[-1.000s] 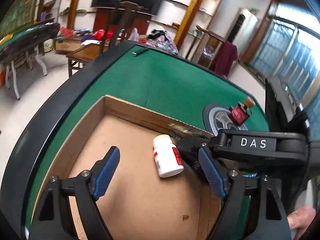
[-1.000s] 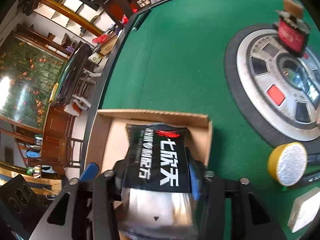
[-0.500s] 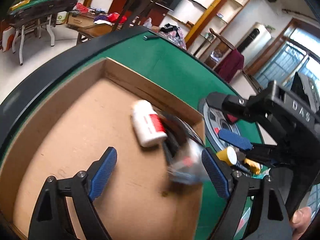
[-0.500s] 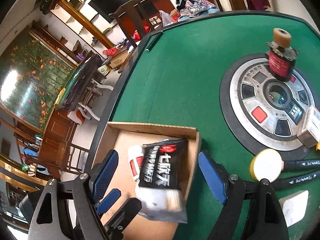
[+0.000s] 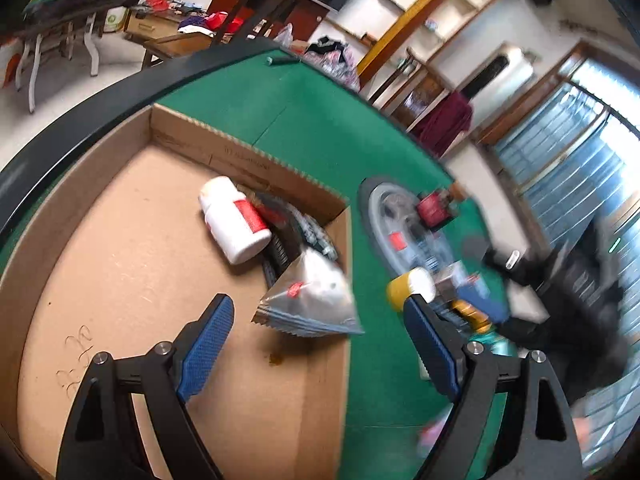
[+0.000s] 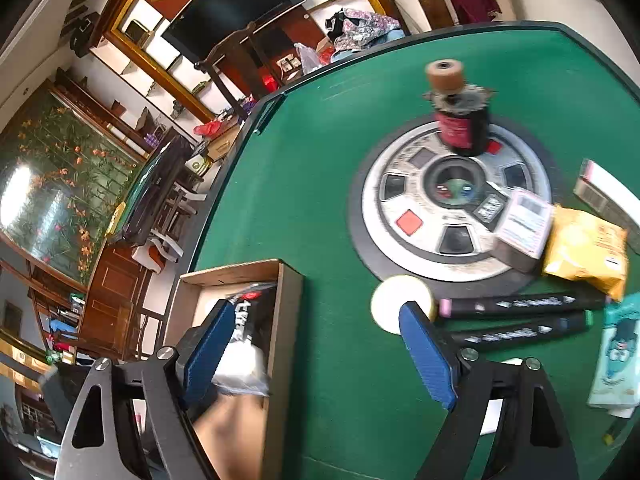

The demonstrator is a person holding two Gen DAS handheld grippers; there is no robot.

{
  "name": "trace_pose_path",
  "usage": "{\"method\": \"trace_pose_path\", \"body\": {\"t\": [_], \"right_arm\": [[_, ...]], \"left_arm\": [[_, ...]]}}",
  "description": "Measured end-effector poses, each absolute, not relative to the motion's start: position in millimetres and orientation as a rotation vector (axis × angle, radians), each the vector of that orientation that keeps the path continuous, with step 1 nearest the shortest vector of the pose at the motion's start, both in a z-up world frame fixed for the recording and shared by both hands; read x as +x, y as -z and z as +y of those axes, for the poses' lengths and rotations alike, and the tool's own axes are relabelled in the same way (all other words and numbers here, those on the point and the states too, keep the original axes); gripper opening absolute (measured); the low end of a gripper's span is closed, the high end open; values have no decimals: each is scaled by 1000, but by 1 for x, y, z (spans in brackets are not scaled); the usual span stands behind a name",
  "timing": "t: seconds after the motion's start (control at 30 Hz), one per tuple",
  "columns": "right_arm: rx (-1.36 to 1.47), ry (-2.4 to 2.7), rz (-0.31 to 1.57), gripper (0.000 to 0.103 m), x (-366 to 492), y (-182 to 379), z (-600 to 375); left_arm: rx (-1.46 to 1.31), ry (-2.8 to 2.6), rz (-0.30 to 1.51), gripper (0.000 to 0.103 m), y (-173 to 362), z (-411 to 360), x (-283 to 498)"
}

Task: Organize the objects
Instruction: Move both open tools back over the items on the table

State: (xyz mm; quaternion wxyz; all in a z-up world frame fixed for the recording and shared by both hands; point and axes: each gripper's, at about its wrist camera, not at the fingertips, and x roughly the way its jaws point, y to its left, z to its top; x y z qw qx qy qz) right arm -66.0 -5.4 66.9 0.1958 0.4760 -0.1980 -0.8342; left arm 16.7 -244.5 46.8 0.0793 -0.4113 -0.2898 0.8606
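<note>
Cardboard box (image 5: 168,248), shallow, brown and open-topped, sits at the near edge of our green felt table (image 5: 304,148); it is where the loose things are going. Inside it lie a white plastic bottle with a red label (image 5: 236,222) on its side and a black-and-clear foil pouch (image 5: 308,300), whose clear end rests near the box's right wall and may ride up on it.

Our left gripper (image 5: 318,344) hangs above the box with its jaws wide apart and nothing between them. Our right gripper (image 6: 316,354) is over the felt beside the box, its jaws opening and also empty.

Outside the box we see a yellow-rimmed round disc (image 6: 400,306), two black marker pens (image 6: 520,316), a yellow snack bag (image 6: 584,250), a small white-and-pink carton (image 6: 524,224) and a dark red-labelled bottle with a cork-coloured cap (image 6: 460,120) standing on the round grey centre console (image 6: 420,208).

Risks, as we judge them:
- The disc lies just beside the right gripper's blue pad; a careless sweep could roll it off.
- The pens are round and touching, so a pinch on one may nudge the other away.
- The tall bottle could topple if clipped.
- The pouch could snag on something dropped beside it.
- The right-wrist view is blurred, so aim may be off.
</note>
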Motion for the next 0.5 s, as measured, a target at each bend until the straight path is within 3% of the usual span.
{"method": "trace_pose_path", "body": {"t": [0.2,0.5], "right_arm": [[1319,2367,-536,91,-53,-60,21],[1292,2370,-572,91,-42,-61,53]], "left_arm": [[-1069,-2353,-1018,86,-64,-243,10],[-1279,-2446,-934,87,-36,-220,-25]]}}
